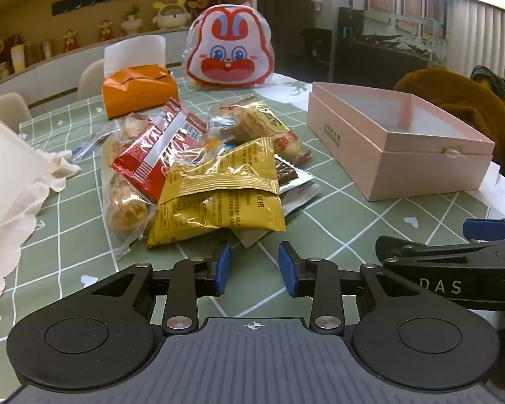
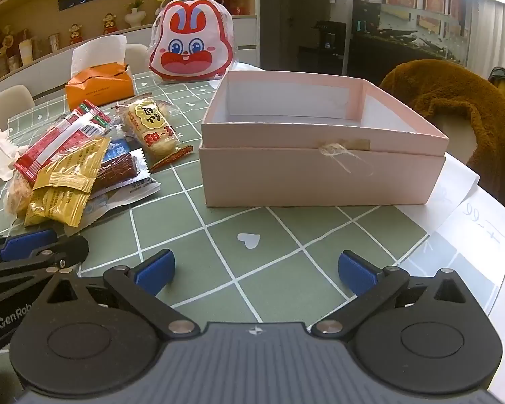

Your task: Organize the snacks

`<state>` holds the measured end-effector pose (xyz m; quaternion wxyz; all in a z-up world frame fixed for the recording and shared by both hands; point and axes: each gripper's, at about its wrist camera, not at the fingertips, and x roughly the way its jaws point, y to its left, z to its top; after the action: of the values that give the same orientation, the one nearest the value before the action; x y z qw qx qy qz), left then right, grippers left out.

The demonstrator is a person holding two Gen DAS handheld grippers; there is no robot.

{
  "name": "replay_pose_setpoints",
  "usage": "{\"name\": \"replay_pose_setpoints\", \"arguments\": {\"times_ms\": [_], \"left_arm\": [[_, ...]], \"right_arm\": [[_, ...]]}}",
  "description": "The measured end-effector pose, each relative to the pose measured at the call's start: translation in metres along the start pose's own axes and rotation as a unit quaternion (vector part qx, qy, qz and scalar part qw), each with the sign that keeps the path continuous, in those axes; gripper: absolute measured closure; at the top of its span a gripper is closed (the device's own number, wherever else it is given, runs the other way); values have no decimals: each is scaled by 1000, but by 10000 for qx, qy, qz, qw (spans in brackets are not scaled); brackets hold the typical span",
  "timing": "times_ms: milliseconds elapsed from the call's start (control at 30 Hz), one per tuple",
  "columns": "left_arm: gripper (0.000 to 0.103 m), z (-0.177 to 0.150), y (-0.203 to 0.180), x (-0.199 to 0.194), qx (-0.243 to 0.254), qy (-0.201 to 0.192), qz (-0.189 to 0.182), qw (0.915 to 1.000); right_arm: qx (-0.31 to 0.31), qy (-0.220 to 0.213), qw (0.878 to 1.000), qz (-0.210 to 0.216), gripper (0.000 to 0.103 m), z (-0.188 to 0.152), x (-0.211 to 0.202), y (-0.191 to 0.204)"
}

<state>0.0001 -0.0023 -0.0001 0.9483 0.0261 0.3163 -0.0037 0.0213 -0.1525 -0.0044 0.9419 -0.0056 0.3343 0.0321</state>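
A pile of snack packets lies on the green checked tablecloth: two yellow packets (image 1: 215, 202), a red packet (image 1: 158, 148), a rice-cracker packet (image 1: 269, 128) and clear bags of biscuits (image 1: 124, 202). The pile also shows in the right wrist view, with the yellow packets (image 2: 60, 188) nearest. An open, empty pink box (image 1: 397, 148) stands to the right of the pile (image 2: 320, 175). My left gripper (image 1: 254, 269) is partly open and empty, just short of the yellow packets. My right gripper (image 2: 256, 272) is wide open and empty, in front of the pink box.
An orange tissue box (image 1: 138, 91) and a red-and-white rabbit bag (image 1: 230, 50) stand at the far side of the table. A white cloth (image 1: 13, 181) lies at the left. A brown furry chair back (image 2: 454, 101) is behind the box. White paper (image 2: 471, 222) lies at the right edge.
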Motion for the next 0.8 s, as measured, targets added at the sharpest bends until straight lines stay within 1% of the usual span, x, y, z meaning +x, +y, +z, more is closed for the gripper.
{"name": "replay_pose_setpoints", "arguments": {"times_ms": [33,67,800], "left_arm": [[65,0,-2,0,4,0,1,10000],[65,0,2,0,-100,-8,-72,9999],[66,0,2,0,-124,-12,-87,9999]], "right_arm": [[9,-34,10000,5,0,0,0,0],[14,-33,10000,-2,0,0,0,0],[9,14,10000,15,0,0,0,0]]}}
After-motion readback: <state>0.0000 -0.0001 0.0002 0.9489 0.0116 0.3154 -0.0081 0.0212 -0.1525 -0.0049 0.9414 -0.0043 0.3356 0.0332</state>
